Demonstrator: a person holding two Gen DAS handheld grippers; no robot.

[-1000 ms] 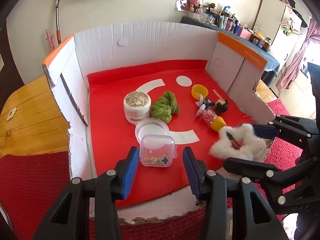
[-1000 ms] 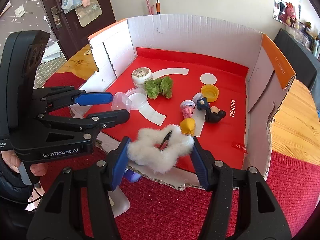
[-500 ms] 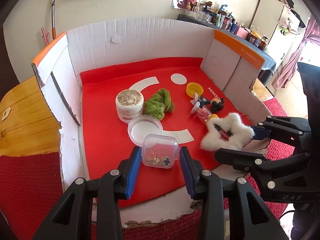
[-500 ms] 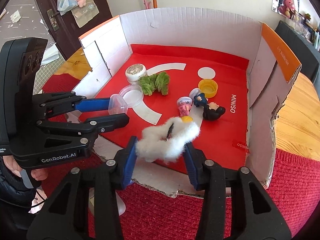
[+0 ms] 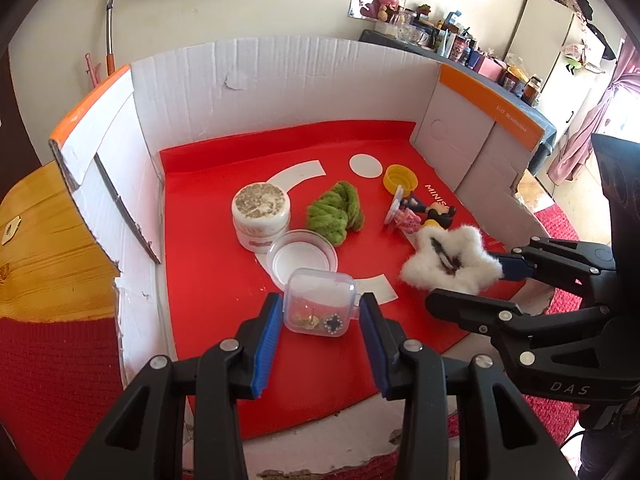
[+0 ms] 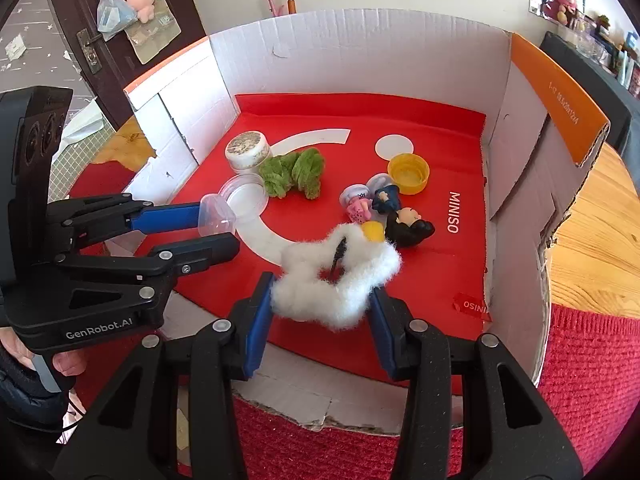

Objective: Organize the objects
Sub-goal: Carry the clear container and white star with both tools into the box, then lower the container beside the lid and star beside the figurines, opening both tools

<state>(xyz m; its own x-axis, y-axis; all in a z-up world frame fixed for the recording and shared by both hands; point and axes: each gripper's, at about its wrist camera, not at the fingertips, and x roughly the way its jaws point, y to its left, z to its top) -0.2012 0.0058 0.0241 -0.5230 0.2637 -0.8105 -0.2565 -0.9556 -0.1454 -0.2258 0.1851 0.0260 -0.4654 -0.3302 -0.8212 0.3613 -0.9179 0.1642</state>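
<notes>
My left gripper [image 5: 320, 322] is shut on a small clear plastic box [image 5: 320, 304] with trinkets inside, held over the front of the red mat [image 5: 216, 280]. The box also shows in the right wrist view [image 6: 216, 216]. My right gripper [image 6: 320, 304] is shut on a white fluffy star hair clip [image 6: 340, 280], held above the mat's front right; the clip also shows in the left wrist view [image 5: 452, 260]. Both hover inside the open white cardboard box [image 5: 280, 80].
On the mat lie a white round jar [image 5: 261, 216], a clear lid [image 5: 302, 258], a green yarn scrunchie [image 5: 336, 216], a yellow cap [image 5: 400, 178] and small toy figures [image 5: 424, 216]. Wooden table [image 5: 40, 240] and red cloth [image 6: 592, 360] surround the box.
Both grippers have moved forward and further into the cardboard box, carrying the clear box and the fluffy clip closer to the objects on the mat. Both grips are unchanged.
</notes>
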